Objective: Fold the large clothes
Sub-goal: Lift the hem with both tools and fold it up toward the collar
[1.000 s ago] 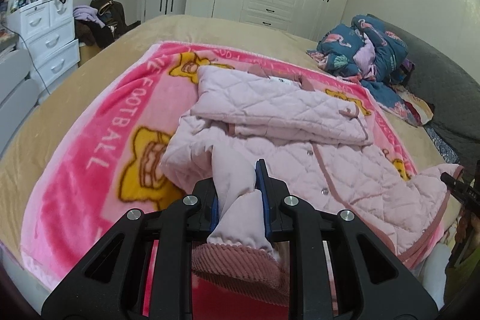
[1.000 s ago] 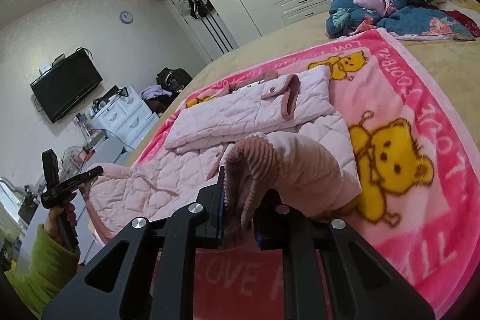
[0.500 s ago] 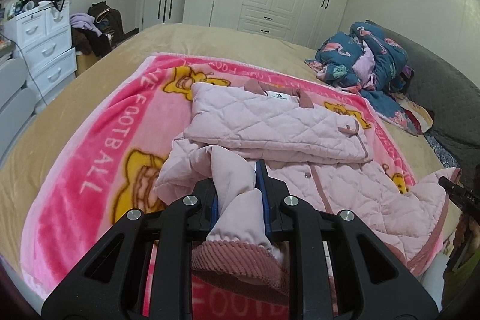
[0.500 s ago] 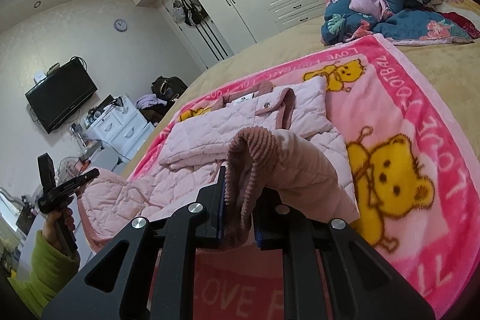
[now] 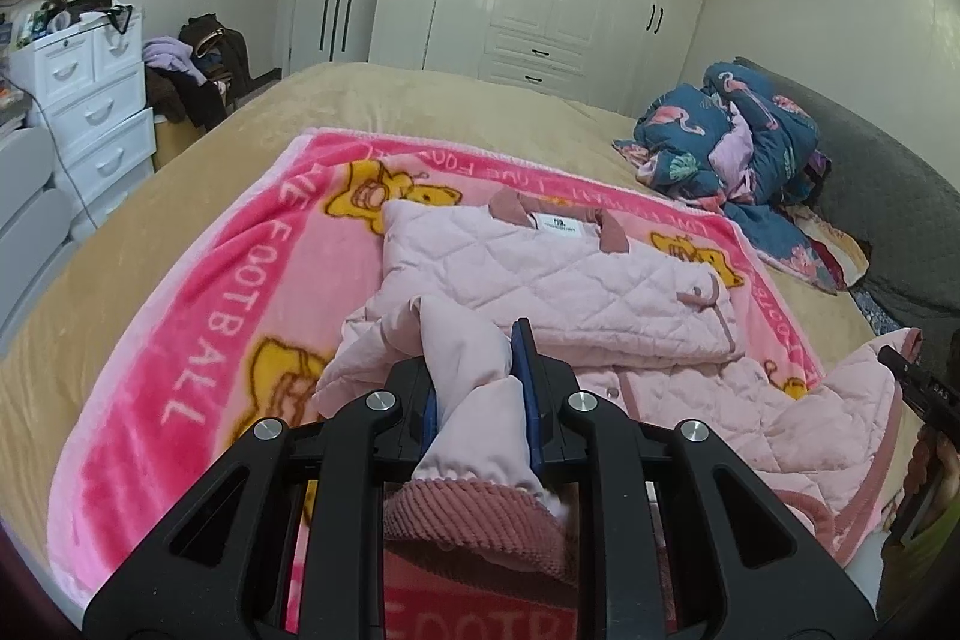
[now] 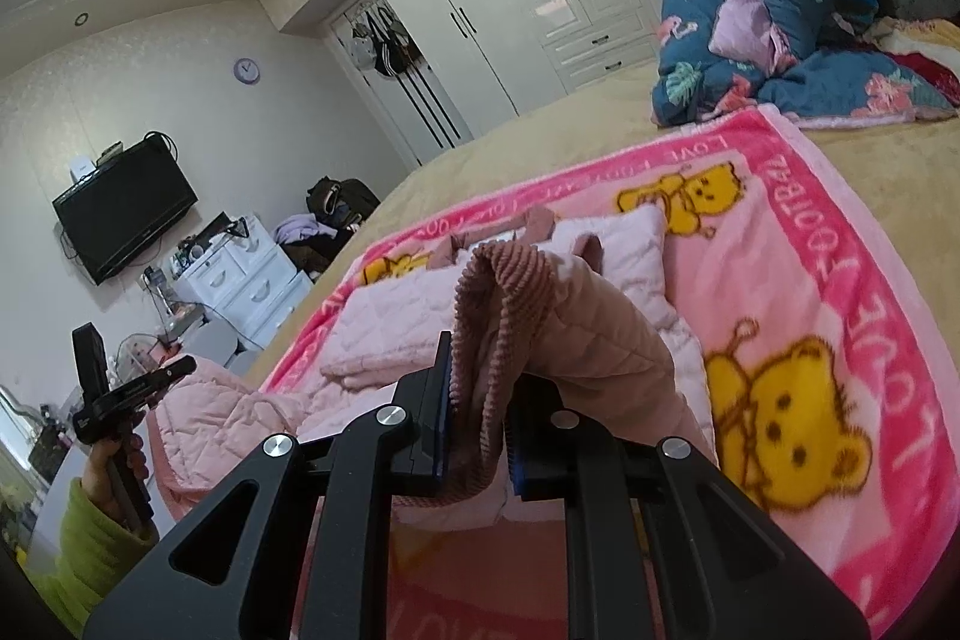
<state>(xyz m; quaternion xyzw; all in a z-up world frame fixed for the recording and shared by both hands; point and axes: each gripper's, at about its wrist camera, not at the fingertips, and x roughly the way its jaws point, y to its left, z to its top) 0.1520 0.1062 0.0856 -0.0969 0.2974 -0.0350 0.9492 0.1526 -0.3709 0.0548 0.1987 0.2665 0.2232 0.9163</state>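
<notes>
Since a second ago, both hand-held grippers have lifted and carried their cuffs farther over the bed.

Left wrist view: the left hand-held gripper [image 5: 477, 388] is clenched on a sleeve [image 5: 462, 340] of the pink quilted jacket [image 5: 558, 286]. The jacket lies on the pink bear blanket [image 5: 228, 280], toward 12 o'clock, its long side running from 9 to 3 o'clock.

Right wrist view: the right hand-held gripper [image 6: 477, 421] pinches the ribbed cuff [image 6: 495, 304]. The folded part [image 6: 408, 316] waits at 11 o'clock, equally near both.
</notes>
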